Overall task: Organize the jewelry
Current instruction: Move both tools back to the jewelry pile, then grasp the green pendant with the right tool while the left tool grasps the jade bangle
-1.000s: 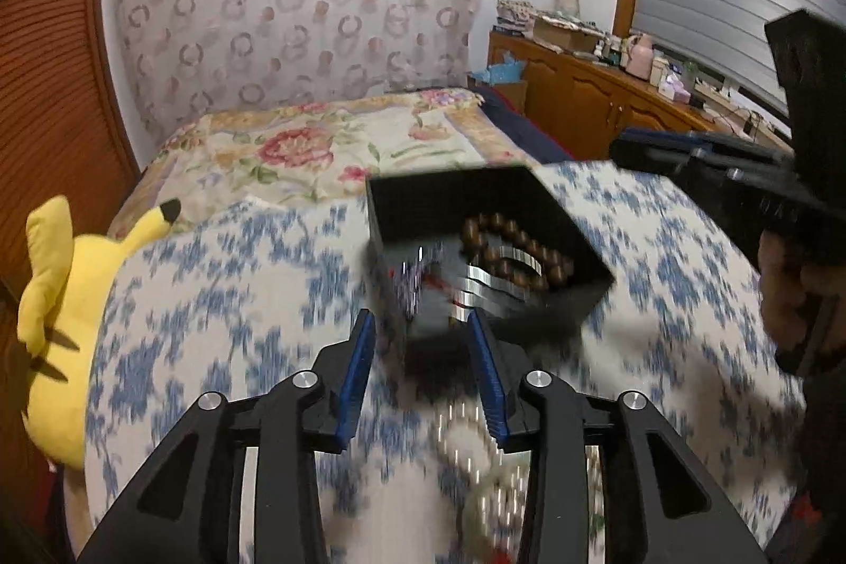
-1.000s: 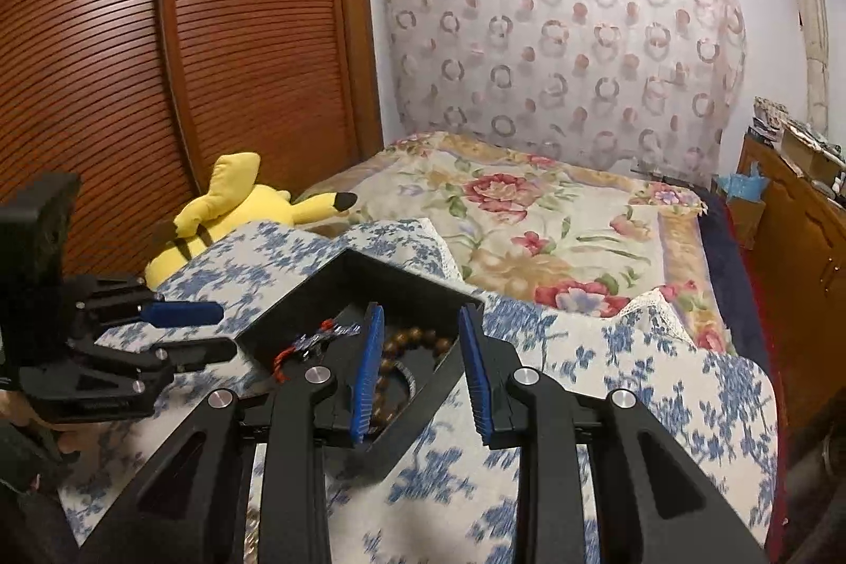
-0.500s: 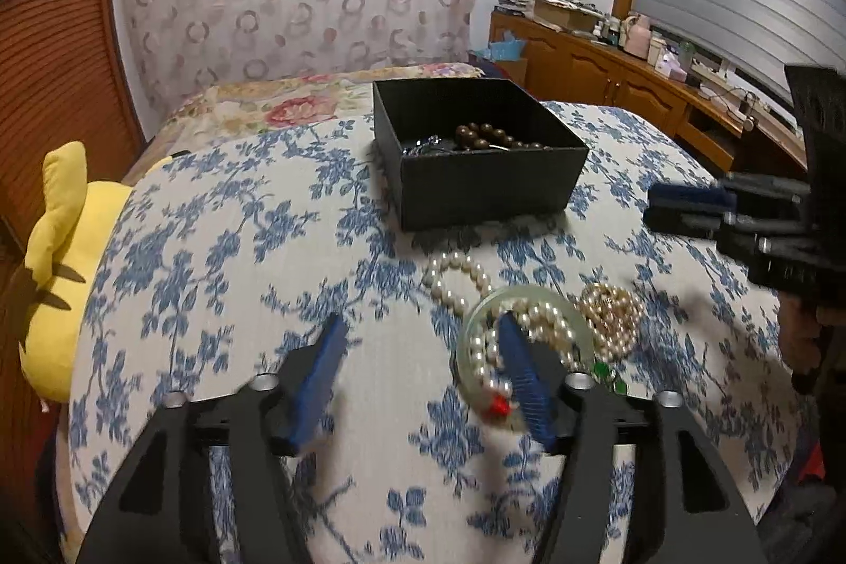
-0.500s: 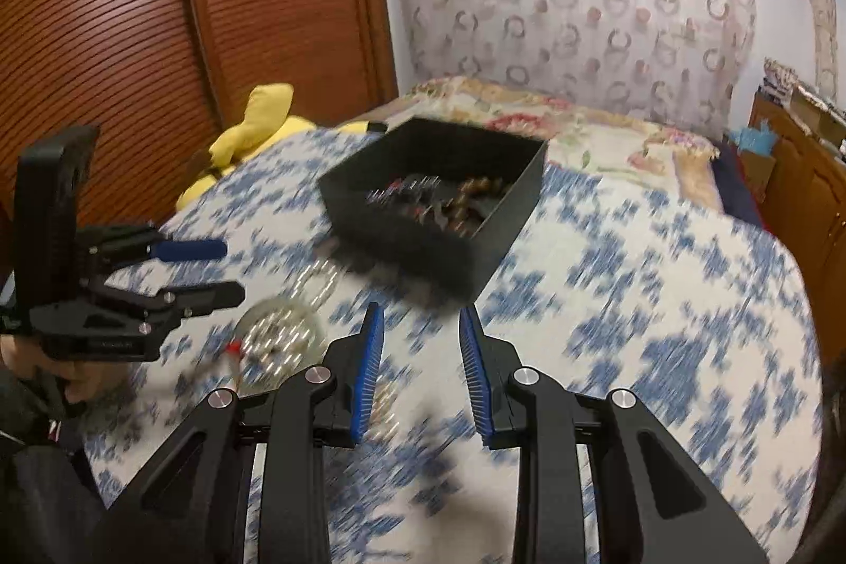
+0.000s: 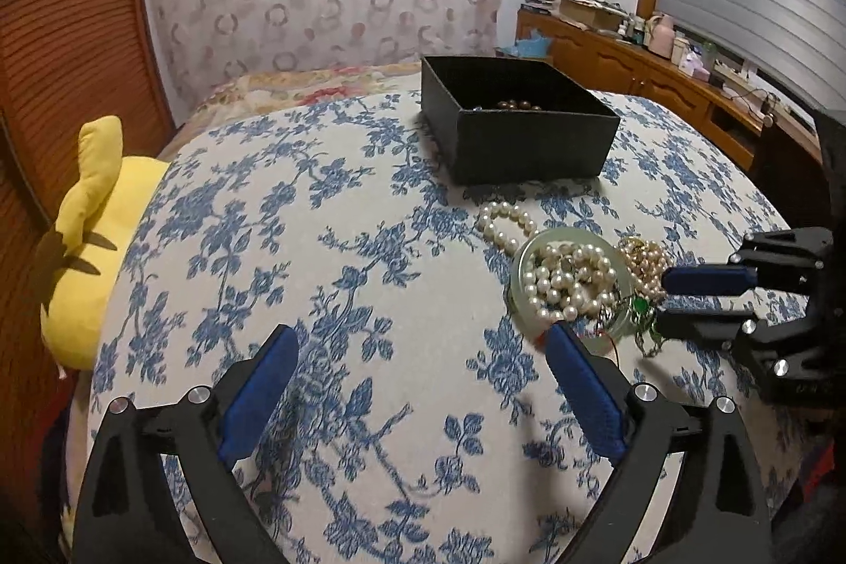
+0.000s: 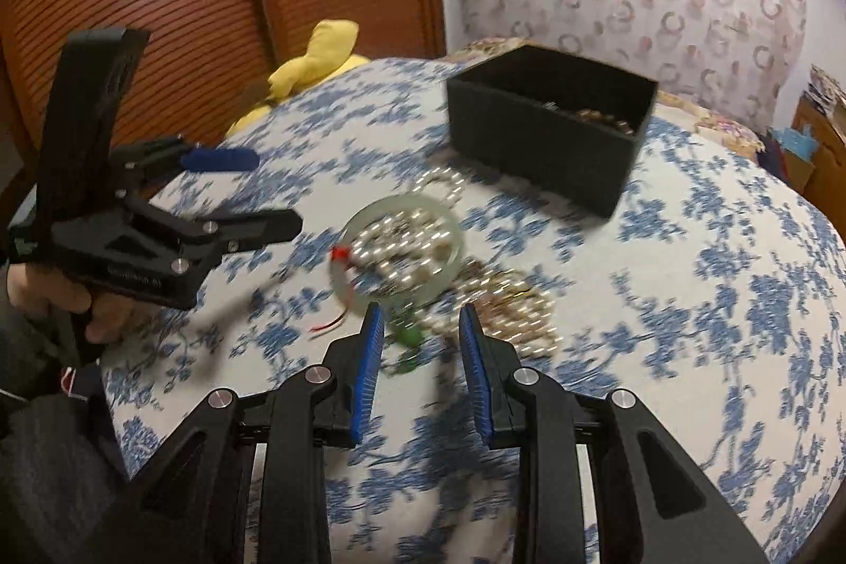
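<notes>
Two groups of jewelry are marking my progress. The largest item, the black box (image 5: 521, 136), is sitting on the blue-flowered bench (image 5: 296, 247) and already holding some pieces: brown beads (image 5: 518, 105) are showing over its rim, and I judge that share of the sorting done. The rest is lying loose on the cloth just in front of the box: a pale green bangle (image 5: 573, 286) with white pearl strands (image 5: 566, 270) heaped in and across it, a cream pearl cluster (image 5: 645, 260) beside it, and a small green pendant (image 5: 641, 306) at its near edge. All of that is waiting to go in.

I am holding the left tongs (image 5: 420, 397) near the heap; their jaws have just been opening, are standing wide apart, and are pinching nothing. I am bringing the right tongs (image 6: 420, 371) in over the pendant, jaws narrowly parted with nothing between the pads. The right view is blurring, so I am leaving finer pieces unnamed.
</notes>
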{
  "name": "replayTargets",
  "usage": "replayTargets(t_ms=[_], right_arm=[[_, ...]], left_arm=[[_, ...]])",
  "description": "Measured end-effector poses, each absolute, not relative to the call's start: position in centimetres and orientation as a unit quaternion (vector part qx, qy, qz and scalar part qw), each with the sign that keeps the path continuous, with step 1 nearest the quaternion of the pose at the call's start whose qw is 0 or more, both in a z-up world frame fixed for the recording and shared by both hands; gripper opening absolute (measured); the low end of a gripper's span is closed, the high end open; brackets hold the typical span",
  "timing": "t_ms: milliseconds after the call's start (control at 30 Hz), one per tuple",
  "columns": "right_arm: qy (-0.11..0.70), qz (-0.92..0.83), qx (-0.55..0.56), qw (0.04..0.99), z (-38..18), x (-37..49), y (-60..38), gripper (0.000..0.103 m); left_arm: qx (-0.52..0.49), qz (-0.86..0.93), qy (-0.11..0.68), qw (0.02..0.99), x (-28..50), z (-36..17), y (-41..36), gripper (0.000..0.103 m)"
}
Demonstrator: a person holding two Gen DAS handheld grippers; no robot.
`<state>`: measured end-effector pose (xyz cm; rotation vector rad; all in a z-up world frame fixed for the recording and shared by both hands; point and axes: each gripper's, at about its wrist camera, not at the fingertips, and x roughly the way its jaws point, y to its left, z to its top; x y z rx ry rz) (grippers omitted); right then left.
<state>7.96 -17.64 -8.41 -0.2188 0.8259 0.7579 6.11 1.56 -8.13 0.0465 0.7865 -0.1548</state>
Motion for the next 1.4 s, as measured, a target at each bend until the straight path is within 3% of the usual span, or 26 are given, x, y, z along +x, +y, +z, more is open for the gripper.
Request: replayTargets(t_ms=[400,433,500,567,1400], right_arm=[[0.400,0.348,-0.139,0.836,-9.1,8.5,-15.9,0.032],[0.399,0.347,-0.144,0.837,-9.2,8.4,-15.9,0.030],[0.396,0.340,-0.152,0.839,-9.2,8.3,-15.9,0.013],[0.395,0.344,-0.149,0.839,-9.2,8.3,-16.3,0.011],[0.281,0.293,-0.077,0.911,-1.3,7.0,-24.3,0.011]], left_arm=[[0.008,-0.076,0.374,0.924,4.5,-7.7,2.0,0.092],[0.008,-0.076,0.373,0.925,4.5,-7.7,2.1,0.092],[0.007,-0.075,0.373,0.925,4.5,-7.8,2.1,0.092],[0.006,-0.077,0.374,0.924,4.5,-7.8,2.1,0.092],[0.044,-0.141,0.397,0.906,7.6,-8.2,-3.9,0.092]])
